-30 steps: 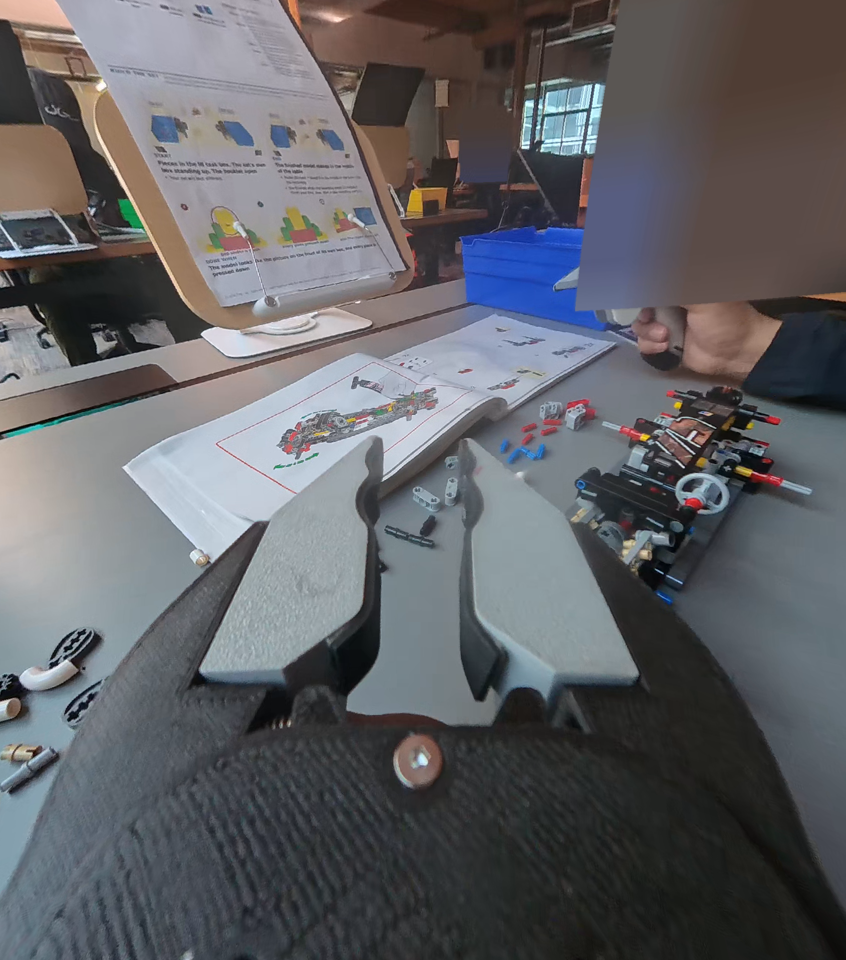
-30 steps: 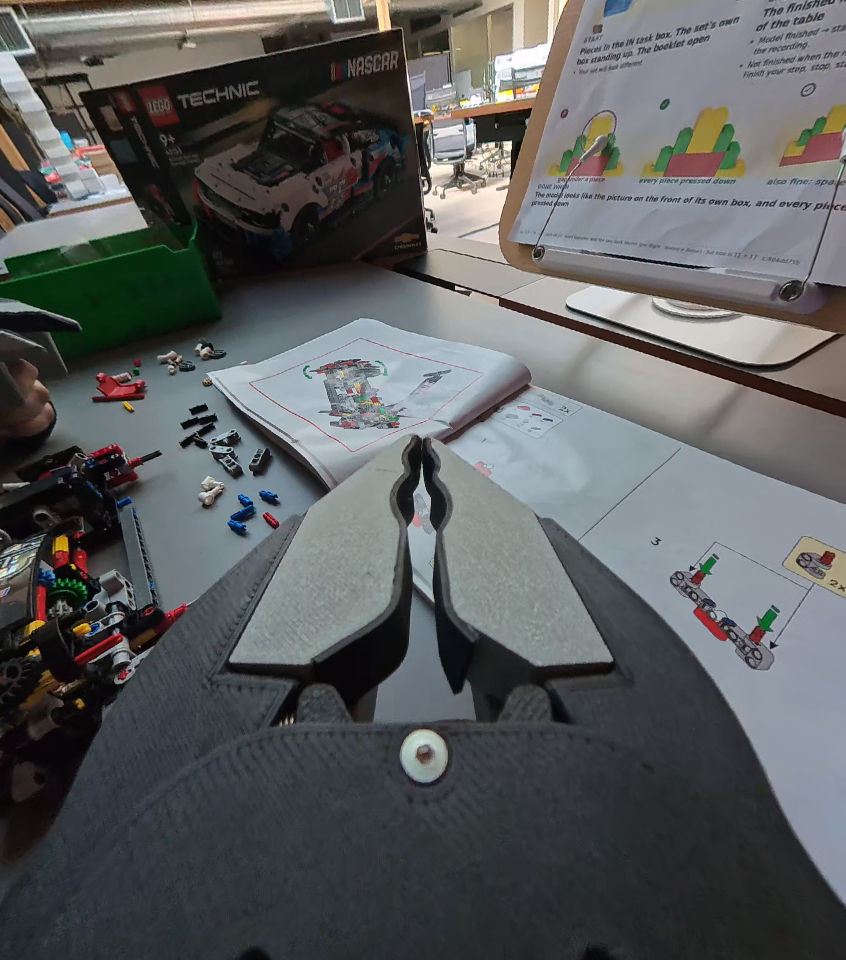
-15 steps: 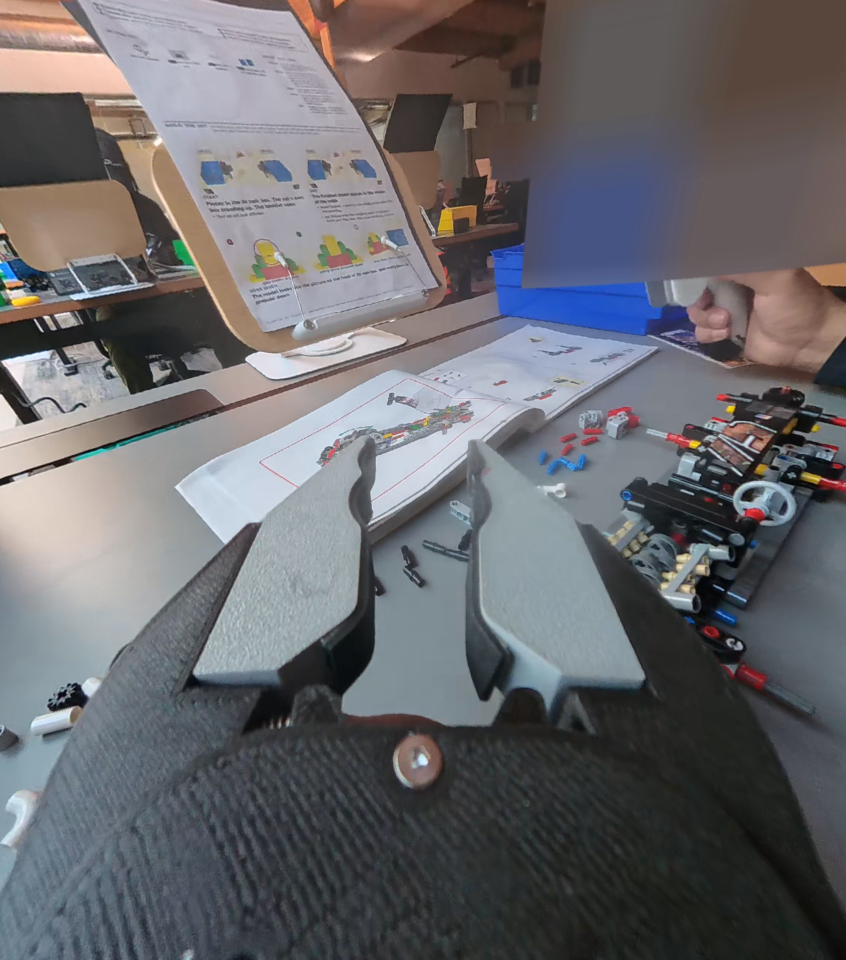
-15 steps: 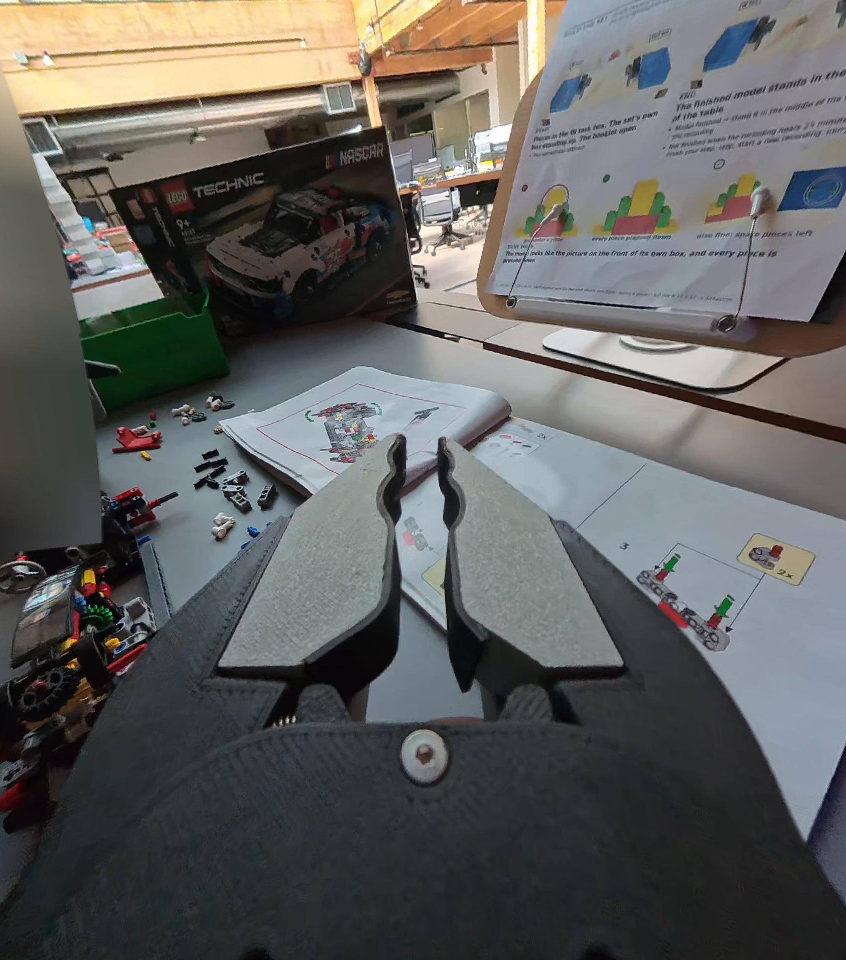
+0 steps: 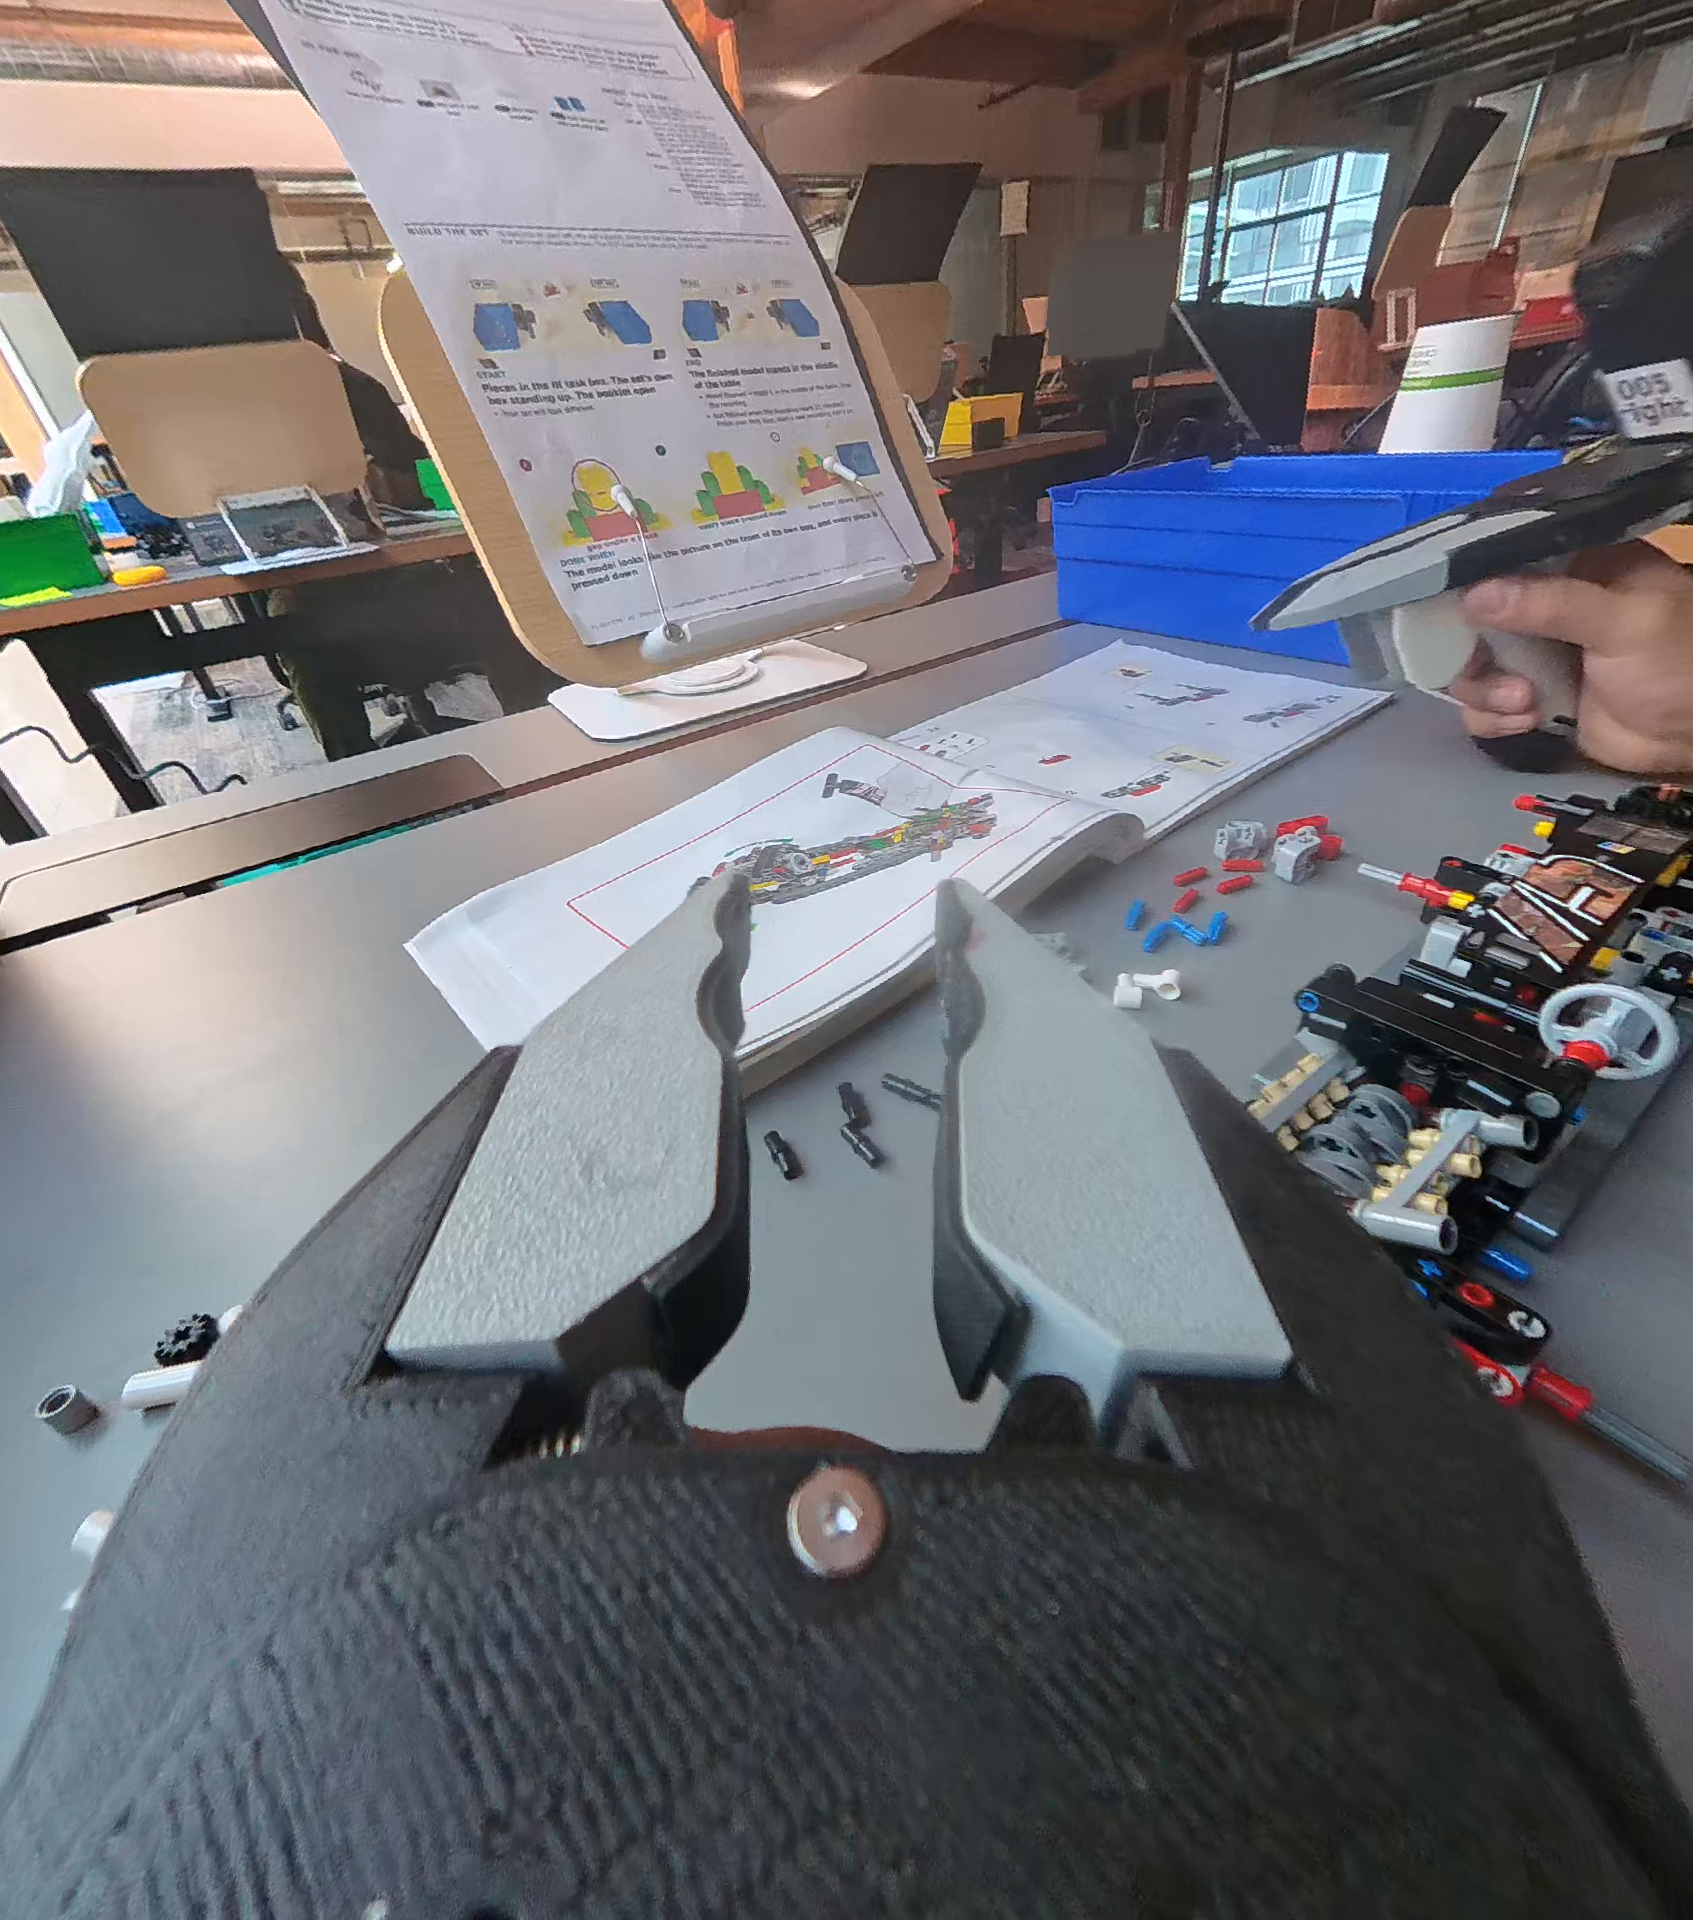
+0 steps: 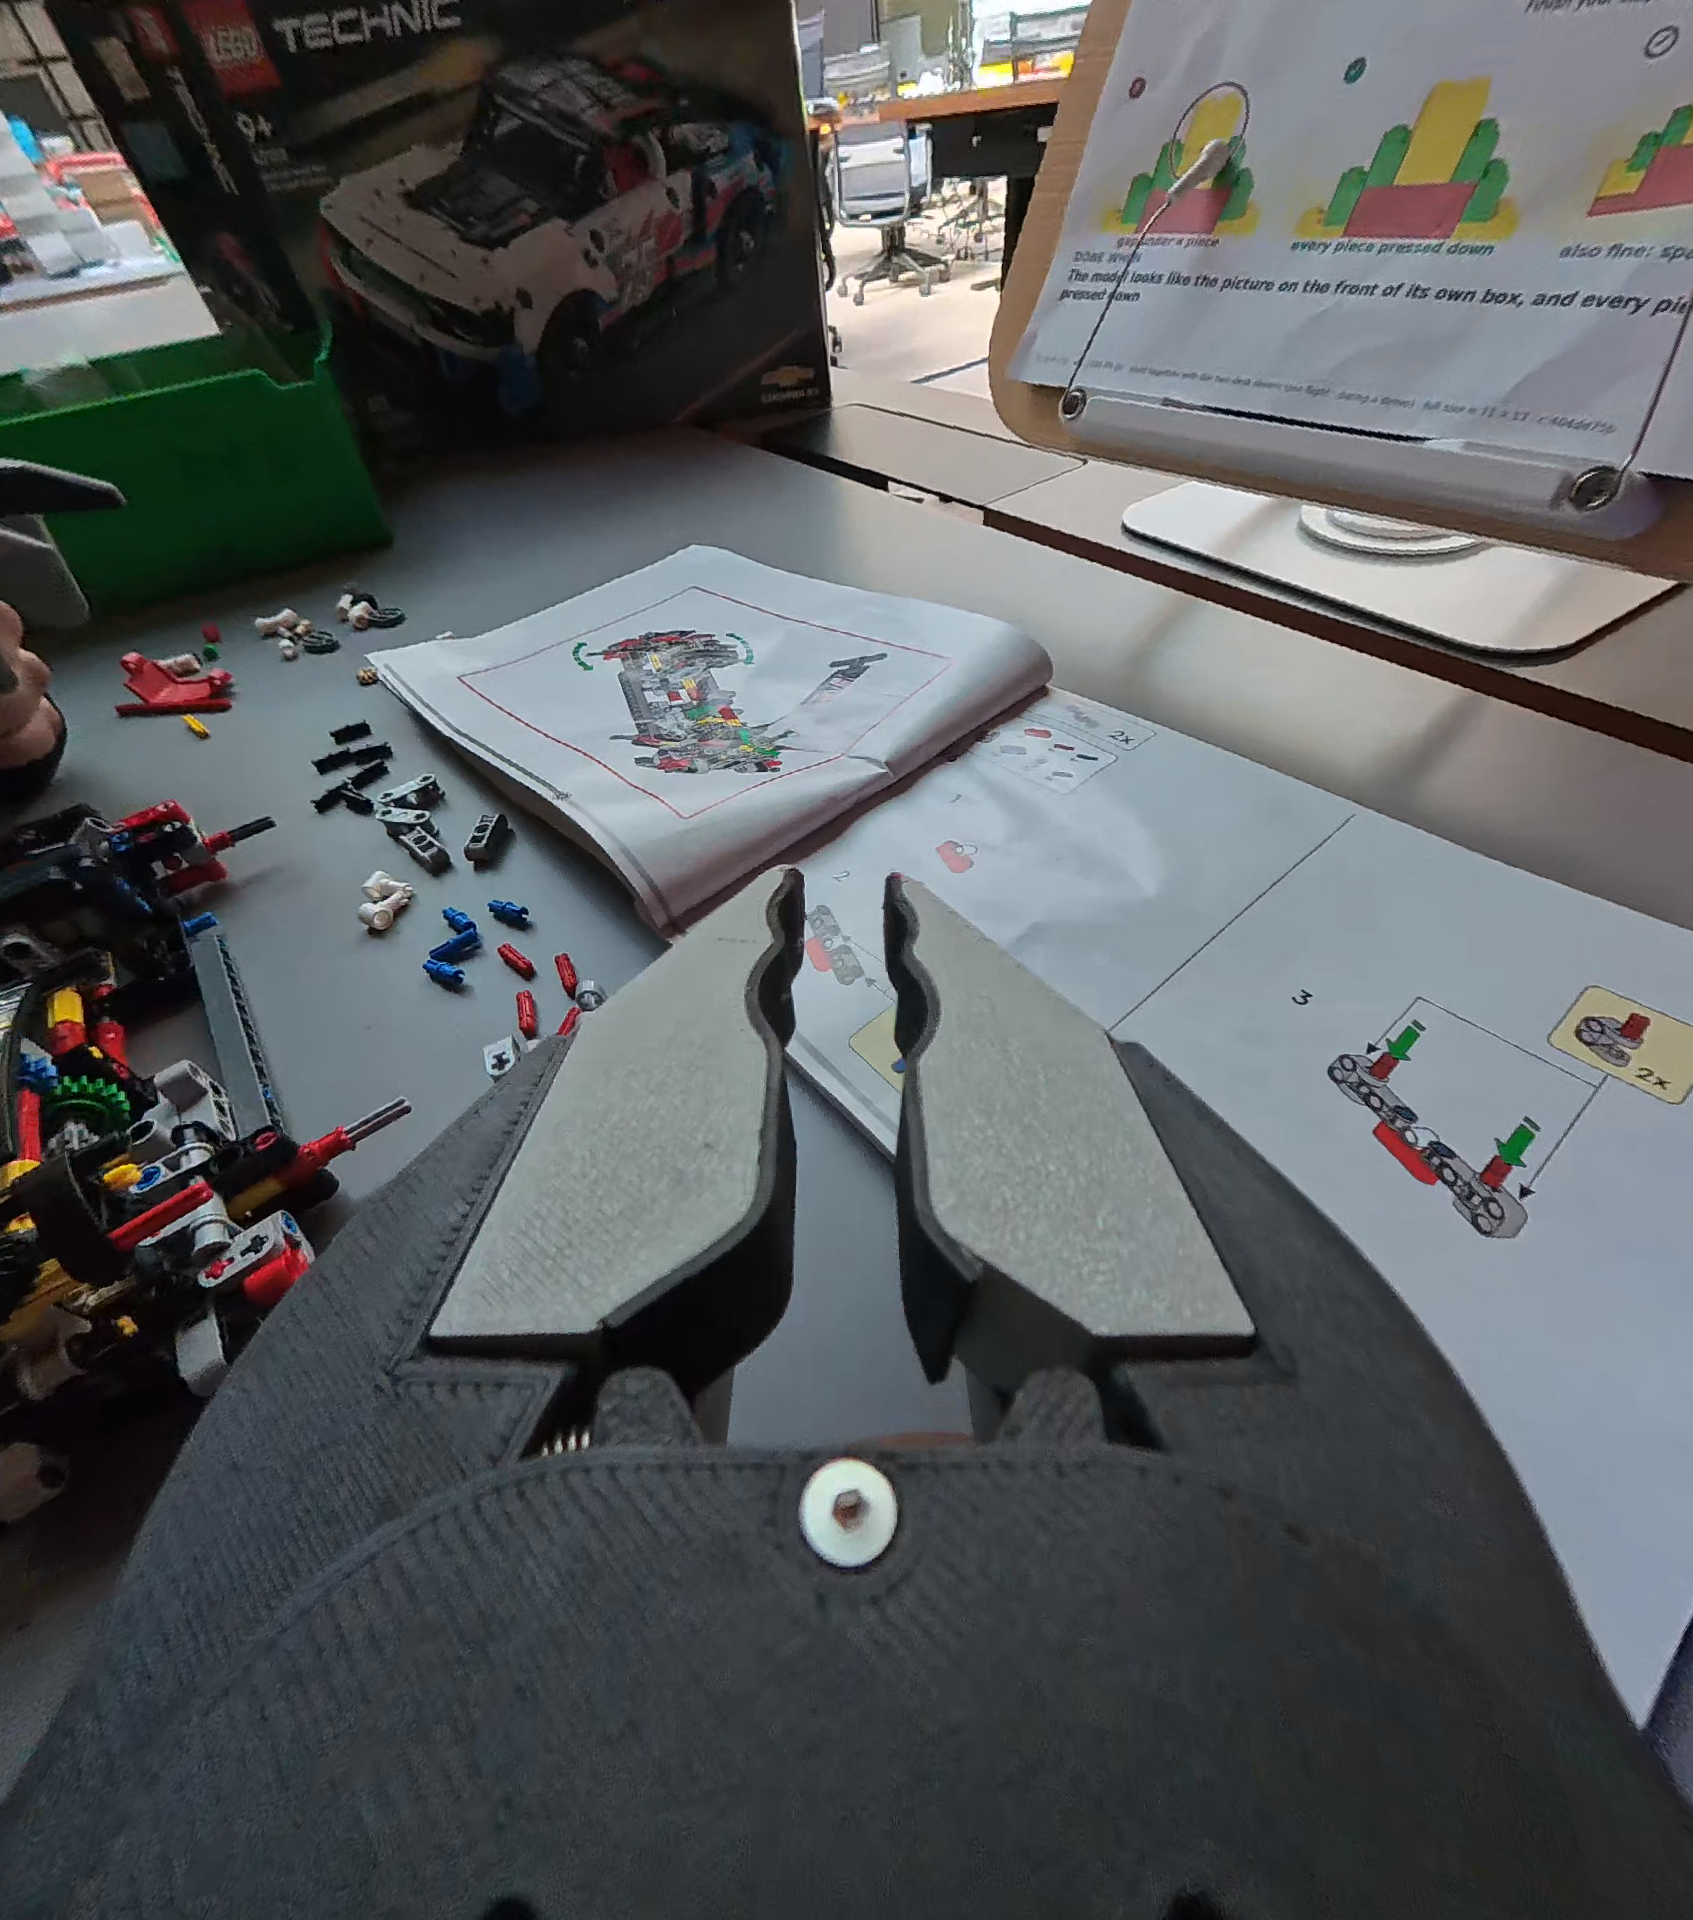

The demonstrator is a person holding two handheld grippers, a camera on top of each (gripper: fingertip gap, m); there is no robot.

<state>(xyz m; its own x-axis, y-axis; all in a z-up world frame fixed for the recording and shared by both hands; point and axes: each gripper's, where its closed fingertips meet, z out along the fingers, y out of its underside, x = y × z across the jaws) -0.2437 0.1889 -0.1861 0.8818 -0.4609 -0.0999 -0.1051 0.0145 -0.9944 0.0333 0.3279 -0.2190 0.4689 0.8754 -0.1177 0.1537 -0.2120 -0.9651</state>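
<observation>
My left gripper (image 5: 840,904) is open and holds nothing. It hovers above the open instruction booklet (image 5: 821,862) and small black pins (image 5: 857,1127) on the grey table (image 5: 146,1091). A part-built toy car chassis (image 5: 1507,1018) lies to its right. My right gripper (image 6: 842,894) is open by a narrow gap and holds nothing. It hovers over the booklet's right page (image 6: 1341,935). The chassis (image 6: 63,1122) lies to its left in the right wrist view. The right gripper also shows in the left wrist view (image 5: 1361,577), held in a hand above the booklet's far page.
A paper sheet on a wooden stand (image 5: 655,343) stands behind the booklet. A blue bin (image 5: 1237,540) sits at the back right. A green bin (image 6: 146,468) and the set's box (image 6: 509,208) stand at the back left. Loose red, blue, black and grey pieces (image 6: 447,914) lie beside the chassis. My hands' fingertips stand some 30 centimeters from each other.
Both grippers have opened wider; the right one was shut a second ago. The left gripper rose and moved forward past the pieces at the left. The right gripper dipped toward the booklet page.
</observation>
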